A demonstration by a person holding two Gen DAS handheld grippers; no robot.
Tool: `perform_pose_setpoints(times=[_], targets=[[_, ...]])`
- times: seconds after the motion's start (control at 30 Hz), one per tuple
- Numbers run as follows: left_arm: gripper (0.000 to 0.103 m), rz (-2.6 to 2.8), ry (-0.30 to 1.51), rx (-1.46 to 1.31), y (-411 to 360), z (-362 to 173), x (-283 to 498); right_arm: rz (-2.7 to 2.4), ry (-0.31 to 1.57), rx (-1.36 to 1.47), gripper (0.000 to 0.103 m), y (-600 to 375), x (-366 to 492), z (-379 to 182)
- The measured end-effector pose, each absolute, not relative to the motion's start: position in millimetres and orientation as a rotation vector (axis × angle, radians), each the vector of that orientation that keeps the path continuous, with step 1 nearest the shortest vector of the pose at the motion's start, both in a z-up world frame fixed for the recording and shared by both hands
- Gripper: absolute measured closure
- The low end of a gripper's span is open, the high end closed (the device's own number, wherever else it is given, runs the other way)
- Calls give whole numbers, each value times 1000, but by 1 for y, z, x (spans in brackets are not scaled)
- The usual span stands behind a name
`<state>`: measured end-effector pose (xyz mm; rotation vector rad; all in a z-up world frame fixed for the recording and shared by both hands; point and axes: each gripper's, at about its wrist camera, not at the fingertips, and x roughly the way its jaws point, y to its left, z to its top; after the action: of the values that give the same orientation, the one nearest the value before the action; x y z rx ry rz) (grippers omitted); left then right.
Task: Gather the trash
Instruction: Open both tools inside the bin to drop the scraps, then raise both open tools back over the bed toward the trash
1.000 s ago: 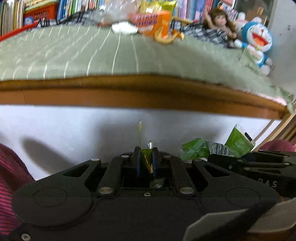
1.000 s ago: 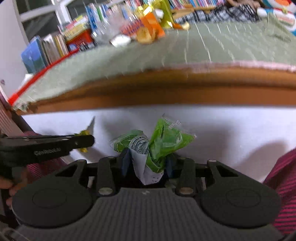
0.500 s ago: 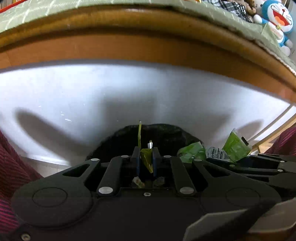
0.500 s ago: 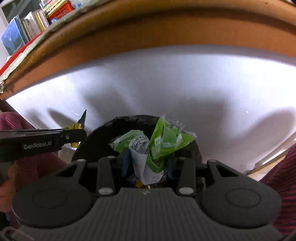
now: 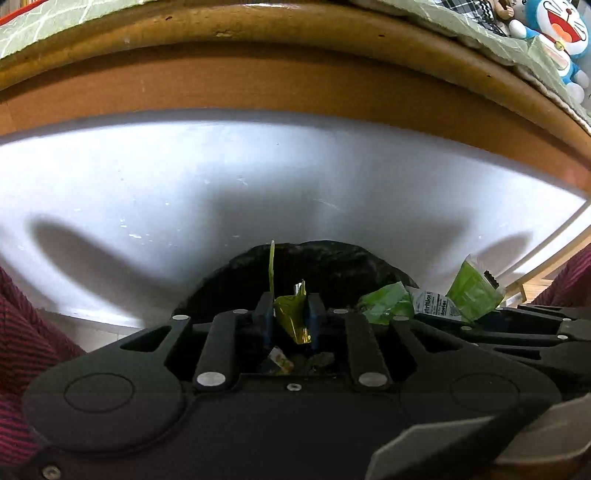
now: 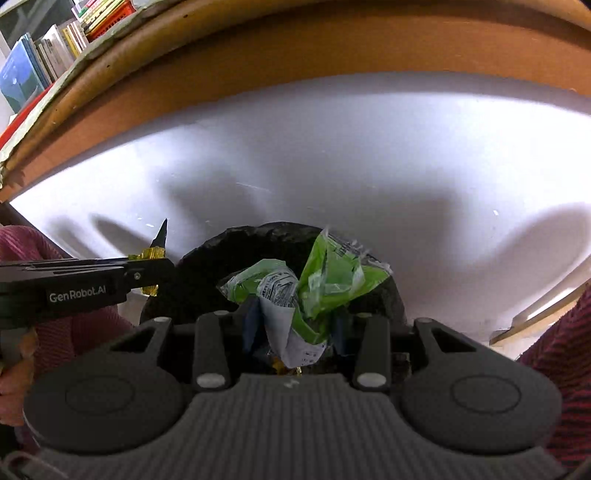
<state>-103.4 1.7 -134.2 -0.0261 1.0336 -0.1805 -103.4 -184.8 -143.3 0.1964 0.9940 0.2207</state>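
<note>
Left wrist view: the left gripper [image 5: 290, 317] is clamped narrow on a crumpled gold foil wrapper [image 5: 293, 319], with a thin yellow-green strip of it standing upright above the blue pads [image 5: 266, 321]. The gripper is held over the black-lined trash bin [image 5: 325, 266], whose dark bag rim shows just beyond the fingers. Small scraps of trash [image 5: 280, 363] lie down inside the bin, seen through the gap under the fingers. To the right, the right gripper [image 5: 461, 321] comes in from the side, holding a green and white wrapper [image 5: 436, 301] near the bin rim. Behind is a white panel [image 5: 184, 192] under a brown wooden edge [image 5: 295, 77] with a green cloth [image 5: 66, 26] on top; a blue and white plush toy [image 5: 565, 33] sits at the far right. A dark red striped sleeve [image 5: 22, 354] is at the left edge.

Right wrist view: the right gripper [image 6: 295, 325] is closed on the bunched green and white wrapper [image 6: 317, 284], which bulges up above the fingers, directly over the black-lined trash bin [image 6: 236, 251]. The left gripper [image 6: 147, 273] reaches in from the left, level, pinching the gold foil wrapper [image 6: 151, 254] beside the bin rim; a dark pointed tip of it sticks up. A hand [image 6: 18, 369] holds that tool at the left edge. Books [image 6: 44, 55] stand on a shelf at upper left. A red striped sleeve [image 6: 561, 354] is at the right.
</note>
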Motion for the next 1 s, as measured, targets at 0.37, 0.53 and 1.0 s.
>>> perform_pose_setpoints(times=[0.37,0.53,1.0], targets=[[51,-174,1011,-21,3,-127,-105,215,986,197,41,-186,-106,-143],[45,-165,1001,-30,6,-123,-106,214,978,198,40,-186,-108,-141],[19,-252,746,-44,16,-31,-129,318,803,147,39,-194,-125,-56]])
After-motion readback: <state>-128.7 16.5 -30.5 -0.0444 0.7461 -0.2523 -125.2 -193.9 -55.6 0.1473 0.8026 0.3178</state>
